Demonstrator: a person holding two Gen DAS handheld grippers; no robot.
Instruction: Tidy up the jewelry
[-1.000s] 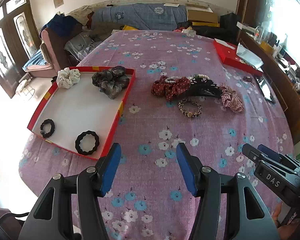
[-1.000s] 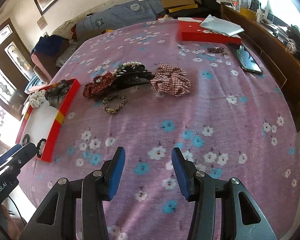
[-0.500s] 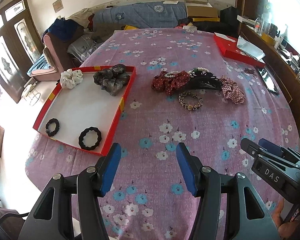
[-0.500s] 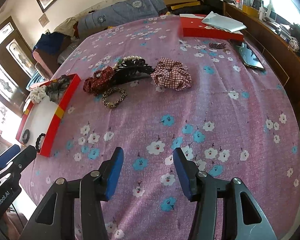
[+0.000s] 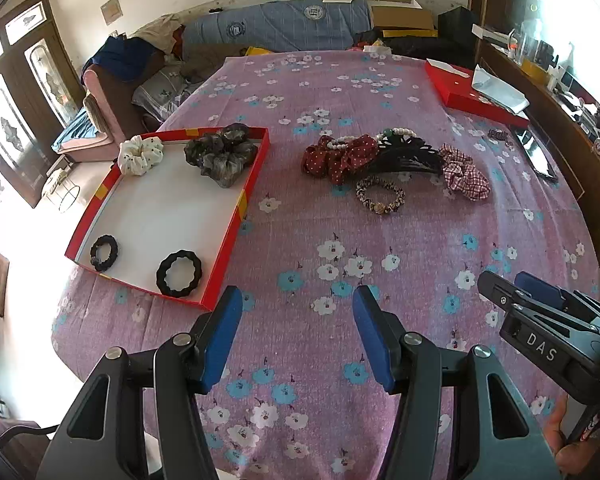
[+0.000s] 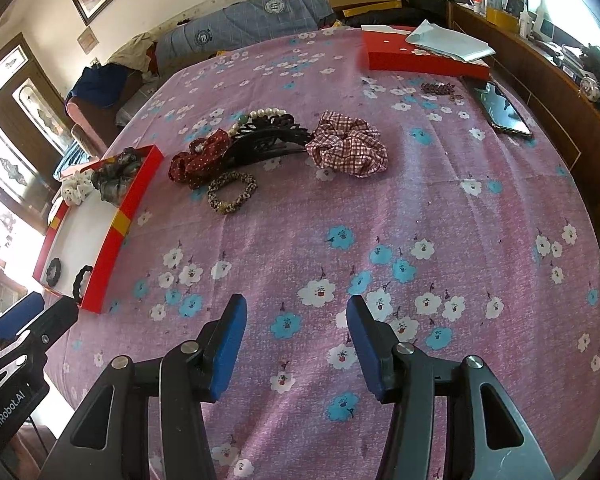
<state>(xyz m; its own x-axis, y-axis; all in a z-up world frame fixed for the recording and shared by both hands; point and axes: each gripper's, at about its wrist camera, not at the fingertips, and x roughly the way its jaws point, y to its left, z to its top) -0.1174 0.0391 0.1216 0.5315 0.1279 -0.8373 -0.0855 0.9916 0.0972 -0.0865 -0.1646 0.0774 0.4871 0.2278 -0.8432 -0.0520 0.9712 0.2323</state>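
Note:
A red tray [image 5: 236,208] [image 6: 112,236] with a white floor sits at the left of the purple flowered cloth. It holds a white scrunchie [image 5: 140,155], a grey scrunchie [image 5: 220,155] and two black hair ties [image 5: 179,273] [image 5: 104,253]. Loose on the cloth lie a red dotted scrunchie [image 5: 336,158] [image 6: 198,162], a black hair claw [image 5: 406,158] [image 6: 266,140], a pearl bracelet [image 5: 398,131], a leopard hair tie [image 5: 380,199] [image 6: 232,192] and a checked scrunchie [image 5: 462,176] [image 6: 346,148]. My left gripper [image 5: 298,320] and right gripper [image 6: 296,324] are both open and empty, well short of the items.
A red box [image 6: 424,54] with papers lies at the far right, with a phone [image 6: 504,110] and a small dark hair clip [image 6: 440,89] near it. A wooden sideboard [image 6: 560,92] runs along the right. Bedding and boxes are piled at the far end.
Both grippers have drawn back and up from the table, so the items look smaller and farther. Both stayed open.

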